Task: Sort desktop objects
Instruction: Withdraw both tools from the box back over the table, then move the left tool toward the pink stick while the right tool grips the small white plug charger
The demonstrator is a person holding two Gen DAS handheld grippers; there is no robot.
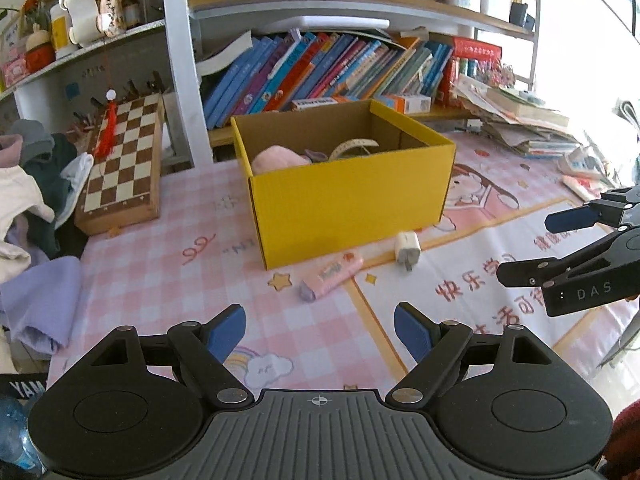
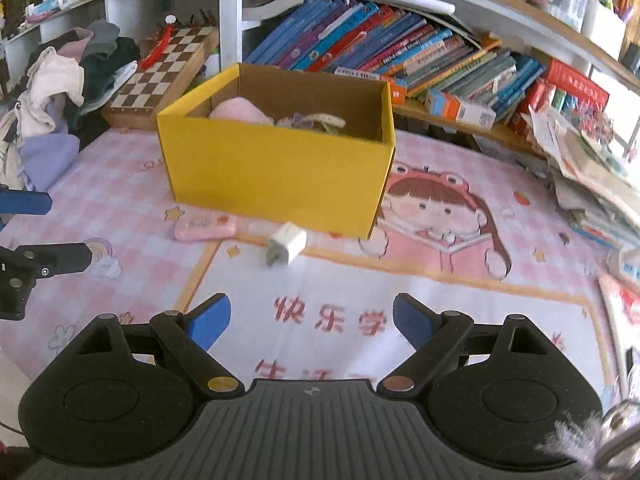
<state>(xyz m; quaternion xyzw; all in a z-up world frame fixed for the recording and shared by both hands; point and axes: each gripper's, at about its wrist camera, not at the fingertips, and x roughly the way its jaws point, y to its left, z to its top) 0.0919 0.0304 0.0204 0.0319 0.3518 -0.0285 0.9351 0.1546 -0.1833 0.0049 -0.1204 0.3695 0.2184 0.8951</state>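
With some things already in the yellow box (image 2: 276, 168), your left tool (image 1: 319, 330) and right tool (image 2: 311, 320) hover released, so you next close on the charger (image 2: 287, 243) or pink case (image 2: 205, 227) on the bench (image 2: 400, 288)

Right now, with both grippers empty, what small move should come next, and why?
Probably ease the right hand-held gripper forward to the white charger. It lies loose on the mat just outside the yellow box, almost straight ahead of the open fingers, nearer than the pink case.
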